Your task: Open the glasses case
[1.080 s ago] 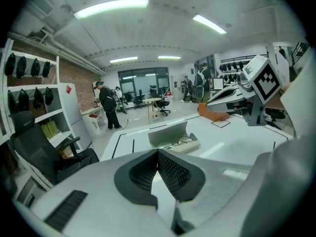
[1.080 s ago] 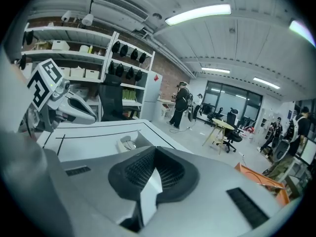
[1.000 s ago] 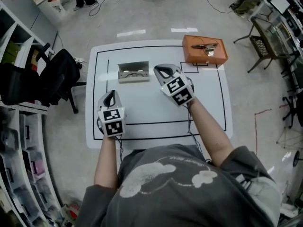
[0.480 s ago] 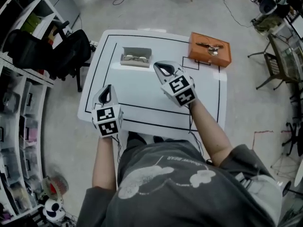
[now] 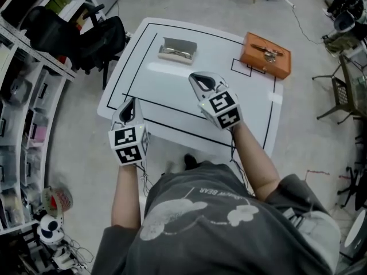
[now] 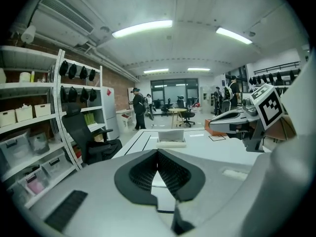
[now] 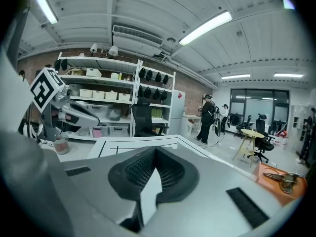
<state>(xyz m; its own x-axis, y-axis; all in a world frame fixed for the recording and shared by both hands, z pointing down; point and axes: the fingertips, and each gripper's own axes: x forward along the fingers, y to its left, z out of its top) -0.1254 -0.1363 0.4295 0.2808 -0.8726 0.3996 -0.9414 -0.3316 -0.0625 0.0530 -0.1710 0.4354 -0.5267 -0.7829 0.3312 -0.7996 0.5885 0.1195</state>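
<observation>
**Both claws closed, well short of the case**

Glasses case [image 5: 178,49] lies on the bench [image 5: 172,93], well left of the orange box [image 5: 266,57]. Its lid looks already raised, but it is too small to be sure. Left claw [image 5: 131,103] and right claw [image 5: 199,78] are both pinched tight and empty, nearer the person than the box. Risk: arriving closed, a claw would shove the light case along the bench or knock its lid down instead of gripping it.
</observation>
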